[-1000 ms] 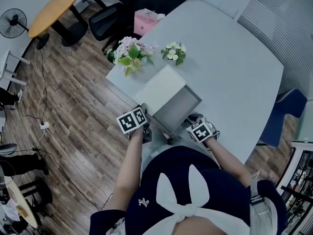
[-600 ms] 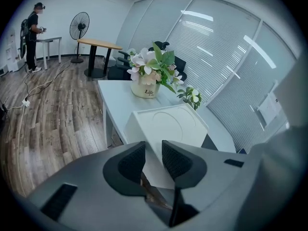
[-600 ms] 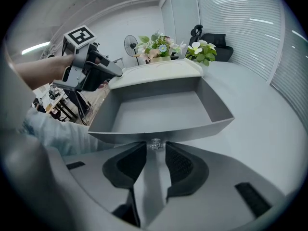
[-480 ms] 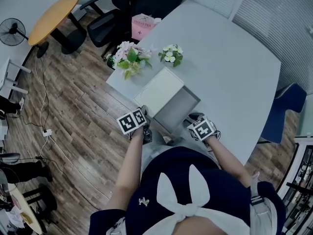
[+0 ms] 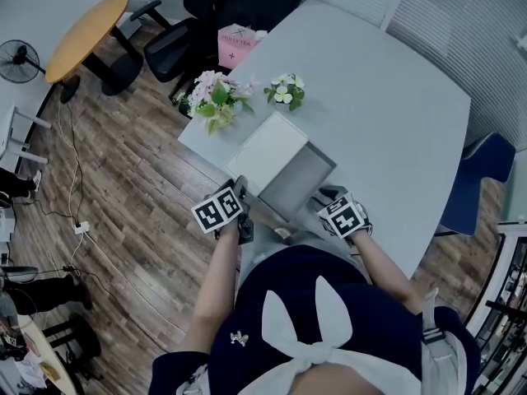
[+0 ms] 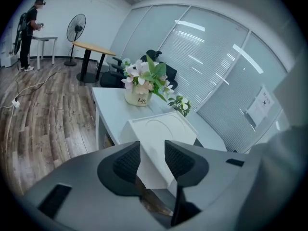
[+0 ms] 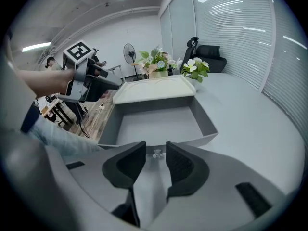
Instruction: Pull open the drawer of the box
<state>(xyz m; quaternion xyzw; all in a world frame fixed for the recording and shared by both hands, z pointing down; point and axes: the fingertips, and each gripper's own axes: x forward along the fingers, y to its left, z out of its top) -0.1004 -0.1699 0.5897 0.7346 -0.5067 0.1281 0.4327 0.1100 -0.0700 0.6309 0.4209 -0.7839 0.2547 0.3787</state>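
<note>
Now both grippers are letting go, and that's the change. The R gripper (image 7: pixel 155 148) jaws have just been opening. In the right gripper view they're standing apart w/ the small clear knob (image 7: pixel 156 153) of the drawer (image 7: pixel 159 124) sitting btwn the pads, neither pad pressing on it. So the grip on the knob is being given up, though the gripper is hanging right at the drawer front.

The L gripper (image 6: pixel 151 148) is doing the same. Its jaws have just been opening too, and they're sitting at a middling gap holding nothing. A corner of the white box (image 6: pixel 161 143) is showing through the gap, but whether it's lying btwn the pads or just beyond them I can't tell. In the head view this gripper is sitting just beside the box's near-left corner, a touch further off than a sec ago.

As for the task's thing, the box is resting near the edge of the grey table (image 5: pixel 395 113), w/ two flower pots (image 5: pixel 216 97) behind it. The drawer is sticking far out toward the person, its grey inside showing empty. It's lying abt as far out as in the earlier head views, so it isn't travelling any more.

Meaning, as I'm judging it: the pull is looking done, and the release is probably closing out the task — nothing left but backing both tools off w/o nudging the drawer shut.
</note>
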